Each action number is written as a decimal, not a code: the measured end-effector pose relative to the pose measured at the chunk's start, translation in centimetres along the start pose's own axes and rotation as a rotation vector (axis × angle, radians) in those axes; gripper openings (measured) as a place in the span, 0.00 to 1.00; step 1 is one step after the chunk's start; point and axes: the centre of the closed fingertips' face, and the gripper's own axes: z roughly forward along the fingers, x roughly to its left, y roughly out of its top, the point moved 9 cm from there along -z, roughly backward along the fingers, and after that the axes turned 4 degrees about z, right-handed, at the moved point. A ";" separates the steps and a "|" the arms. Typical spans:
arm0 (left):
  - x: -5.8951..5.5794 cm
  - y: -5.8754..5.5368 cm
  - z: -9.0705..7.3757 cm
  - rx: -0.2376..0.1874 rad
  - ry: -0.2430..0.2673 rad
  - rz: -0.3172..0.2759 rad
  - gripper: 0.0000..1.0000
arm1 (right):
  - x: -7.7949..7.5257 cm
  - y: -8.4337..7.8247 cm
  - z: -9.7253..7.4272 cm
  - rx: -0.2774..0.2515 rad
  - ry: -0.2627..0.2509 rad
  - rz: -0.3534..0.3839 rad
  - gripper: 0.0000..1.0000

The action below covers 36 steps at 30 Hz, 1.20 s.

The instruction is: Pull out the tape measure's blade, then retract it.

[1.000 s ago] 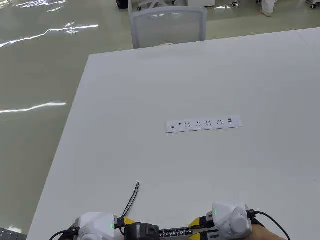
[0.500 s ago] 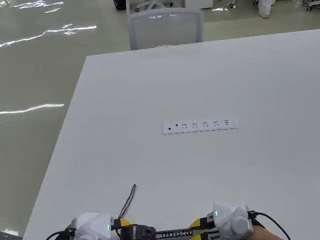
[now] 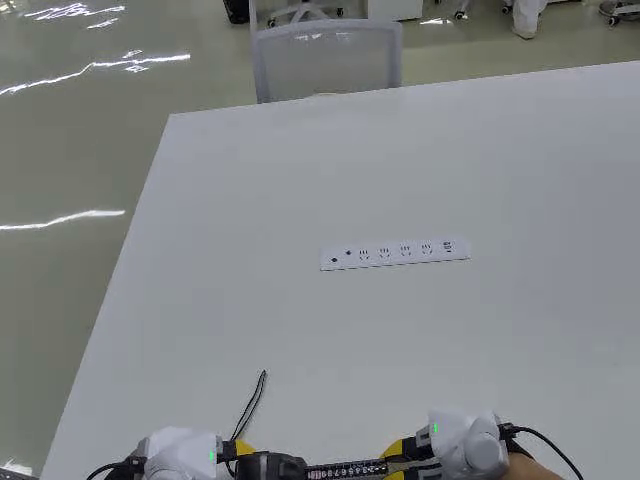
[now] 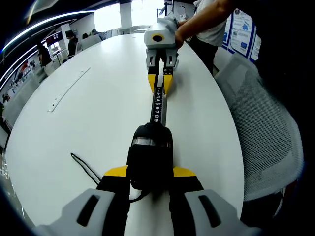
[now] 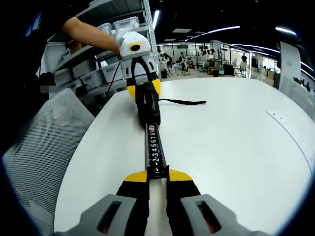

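Note:
A black tape measure case (image 4: 150, 157) lies on the white table, and my left gripper (image 4: 150, 173) is shut on it. Its black blade with white numbers (image 4: 157, 103) runs straight from the case to my right gripper (image 5: 157, 175), which is shut on the blade's tip. The same blade (image 5: 153, 147) leads away to the case (image 5: 147, 108) in the right gripper view. In the head view the case (image 3: 270, 468) and the short drawn blade (image 3: 345, 469) sit at the bottom edge between my left gripper (image 3: 245, 455) and right gripper (image 3: 395, 455). A thin black wrist strap (image 3: 250, 405) trails from the case.
A white power strip (image 3: 394, 252) lies mid-table. The table's left edge (image 3: 110, 300) drops to a shiny floor. A grey mesh chair (image 3: 325, 58) stands at the far side. Another mesh chair (image 4: 261, 123) stands close beside the table's near edge.
The head camera has dipped and shifted slightly, so everything sits a little lower and to the left. The blade's drawn length between the grippers looks about the same.

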 end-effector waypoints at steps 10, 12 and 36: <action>0.1 0.2 0.1 0.006 -0.005 0.002 0.26 | -0.1 -0.5 -0.6 -0.002 0.004 0.007 0.10; 0.0 0.2 0.1 0.007 -0.005 0.002 0.26 | -0.1 -0.6 -0.7 -0.001 0.003 0.008 0.10; 0.0 0.5 0.4 0.009 -0.011 -0.002 0.27 | -0.5 -2.1 -2.3 -0.014 -0.004 0.048 0.10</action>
